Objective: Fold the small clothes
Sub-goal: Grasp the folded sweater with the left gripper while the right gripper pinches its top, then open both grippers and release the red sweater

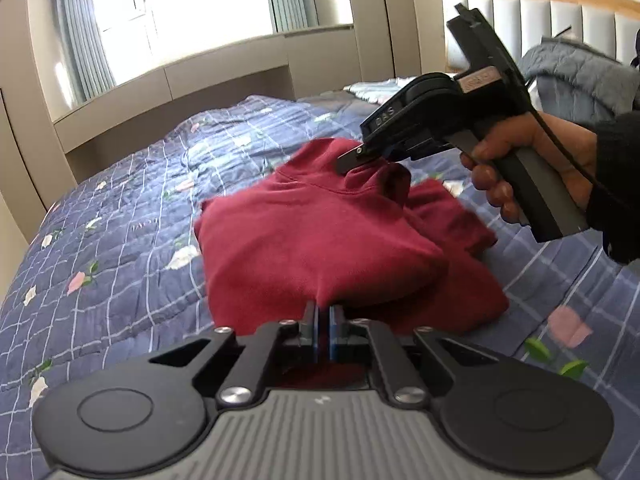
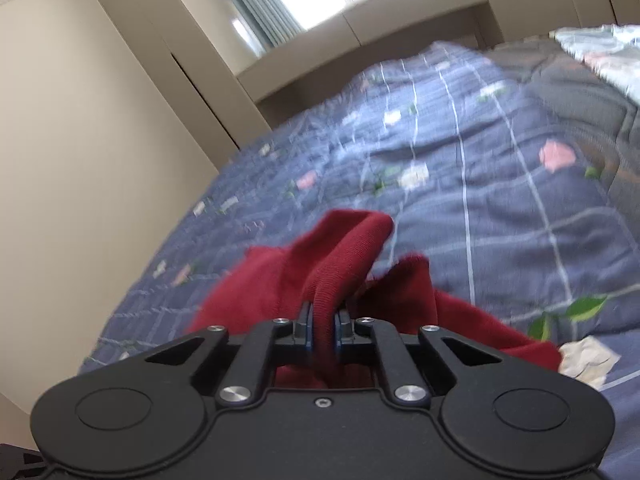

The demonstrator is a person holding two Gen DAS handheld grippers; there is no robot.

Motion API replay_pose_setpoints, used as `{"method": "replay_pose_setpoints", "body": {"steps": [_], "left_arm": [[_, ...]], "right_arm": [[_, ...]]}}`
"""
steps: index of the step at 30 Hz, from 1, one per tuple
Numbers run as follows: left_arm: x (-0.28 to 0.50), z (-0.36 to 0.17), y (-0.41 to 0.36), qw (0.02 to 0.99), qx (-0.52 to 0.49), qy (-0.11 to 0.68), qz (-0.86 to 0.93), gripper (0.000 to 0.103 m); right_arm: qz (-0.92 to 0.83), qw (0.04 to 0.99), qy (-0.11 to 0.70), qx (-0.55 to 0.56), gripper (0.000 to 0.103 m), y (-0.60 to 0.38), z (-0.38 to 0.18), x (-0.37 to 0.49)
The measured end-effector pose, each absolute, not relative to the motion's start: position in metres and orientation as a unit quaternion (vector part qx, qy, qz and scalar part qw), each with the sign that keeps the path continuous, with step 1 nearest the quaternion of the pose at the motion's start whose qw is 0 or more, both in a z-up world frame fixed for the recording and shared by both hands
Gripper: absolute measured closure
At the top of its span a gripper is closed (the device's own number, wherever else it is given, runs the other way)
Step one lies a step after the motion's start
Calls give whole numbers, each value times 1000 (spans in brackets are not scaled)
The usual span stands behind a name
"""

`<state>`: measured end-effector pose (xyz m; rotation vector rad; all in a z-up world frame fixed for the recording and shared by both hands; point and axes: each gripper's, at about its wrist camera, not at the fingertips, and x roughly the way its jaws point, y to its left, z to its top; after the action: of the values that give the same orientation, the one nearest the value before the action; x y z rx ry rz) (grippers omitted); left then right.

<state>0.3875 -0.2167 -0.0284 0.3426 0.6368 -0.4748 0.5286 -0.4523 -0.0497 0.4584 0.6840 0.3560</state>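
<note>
Both hand-held grippers are pinching a dark red sweatshirt that is lying on a bed.

In the left wrist view, the left hand-held gripper (image 1: 323, 312) is sitting at 6 o'clock, its jaws closed tight on the near edge of the sweatshirt (image 1: 320, 240), which is lying partly folded on the blue checked floral quilt (image 1: 120, 240). At 2 o'clock, the right hand-held gripper (image 1: 348, 160) is reaching in, gripped by a person's hand (image 1: 528, 164) in a dark sleeve, its tip touching the cloth near the neckline. In the right wrist view, the right hand-held gripper (image 2: 323, 316) is nearly closed on a thick ribbed roll of the sweatshirt (image 2: 344, 256), lifting it off the quilt (image 2: 500, 200). Beige cupboards (image 2: 100, 160) are standing at 9 o'clock.
</note>
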Motion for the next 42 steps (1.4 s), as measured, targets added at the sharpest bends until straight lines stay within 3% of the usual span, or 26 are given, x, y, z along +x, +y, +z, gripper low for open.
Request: {"method": "replay_pose_setpoints", "body": {"steps": [5, 11, 15, 28, 30, 32, 33, 34, 35, 36, 38, 42], "left_arm": [[386, -25, -225, 901, 159, 321, -246, 99], [396, -41, -224, 884, 115, 376, -251, 99], [395, -36, -221, 885, 109, 374, -255, 99], [395, -38, -227, 880, 104, 383, -261, 99], [396, -41, -225, 879, 97, 386, -262, 96], [398, -41, -215, 874, 71, 397, -270, 86], [399, -39, -209, 872, 57, 401, -274, 71], [400, -37, -201, 871, 41, 405, -276, 47], [402, -34, -195, 873, 28, 404, -273, 35], [403, -32, -189, 877, 17, 401, -265, 16], [406, -26, -174, 890, 0, 385, -242, 11], [427, -23, -163, 906, 1, 383, -179, 5]], "right_arm": [[152, 914, 322, 196, 93, -463, -34, 509], [119, 903, 360, 199, 93, -479, -77, 499], [113, 898, 348, 244, 94, -491, -91, 488], [99, 902, 349, 233, 96, -498, -85, 480], [91, 904, 352, 226, 88, -494, -90, 479], [79, 910, 347, 211, 76, -490, -89, 474], [74, 915, 342, 200, 72, -488, -86, 471], [68, 922, 336, 183, 70, -485, -82, 467], [59, 928, 329, 166, 58, -481, -78, 464], [50, 933, 321, 152, 35, -478, -74, 461], [31, 946, 297, 124, 13, -470, -66, 454], [24, 958, 275, 80, 3, -448, -57, 456]]}}
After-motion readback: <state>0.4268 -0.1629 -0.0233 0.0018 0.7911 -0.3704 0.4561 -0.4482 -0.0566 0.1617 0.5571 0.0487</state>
